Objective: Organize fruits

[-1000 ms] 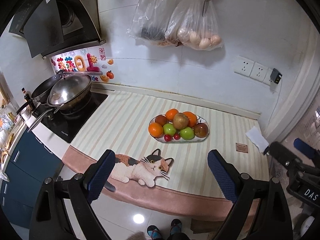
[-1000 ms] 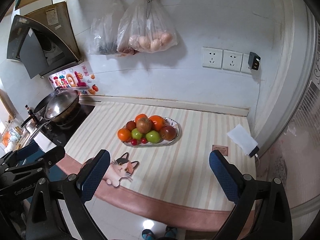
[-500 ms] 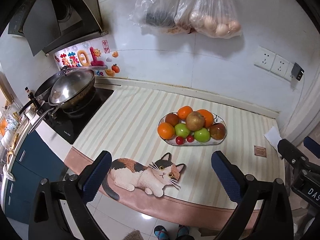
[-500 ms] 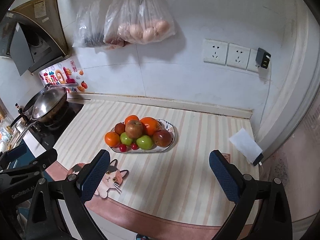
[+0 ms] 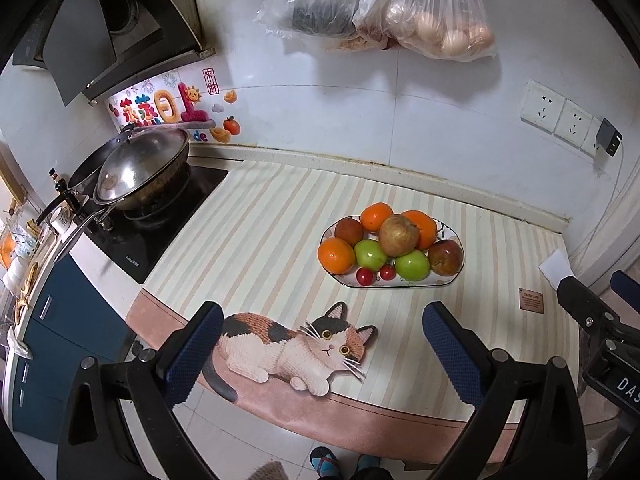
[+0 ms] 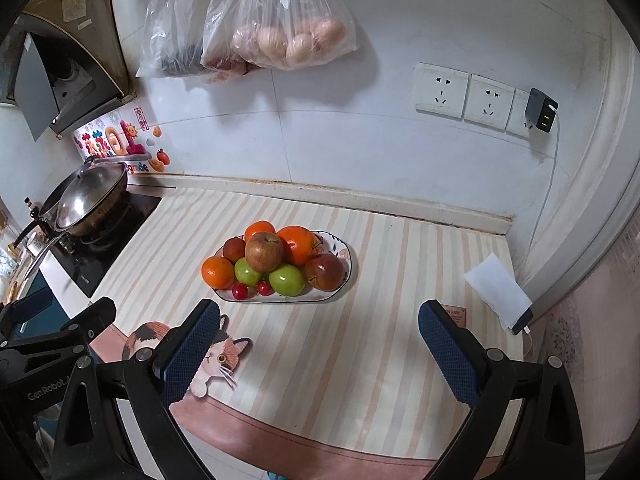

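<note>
A white oval plate [image 5: 454, 236] [image 6: 347, 258] piled with fruit stands mid-counter on the striped mat. It holds oranges [image 5: 336, 255] [image 6: 298, 245], green apples [image 5: 371, 255] [image 6: 286, 279], red apples [image 5: 446, 257] [image 6: 325, 271], a brownish apple on top [image 5: 399, 235] [image 6: 264, 251] and small red cherry-like fruits [image 5: 365, 276] [image 6: 240, 291]. My left gripper [image 5: 322, 354] is open and empty, short of the plate above the cat picture. My right gripper [image 6: 320, 350] is open and empty, in front of the plate.
A stove with a lidded wok [image 5: 140, 168] [image 6: 90, 200] stands at the left. Plastic bags [image 5: 436, 20] [image 6: 280, 36] hang on the wall. White paper [image 6: 498, 290] and a small brown tag [image 5: 531, 300] lie at the right. The counter's front edge is just below both grippers.
Both grippers have moved forward toward the counter and tipped down; the fruit plate appears larger and nearer. Both stay open. Nothing on the counter has moved.
</note>
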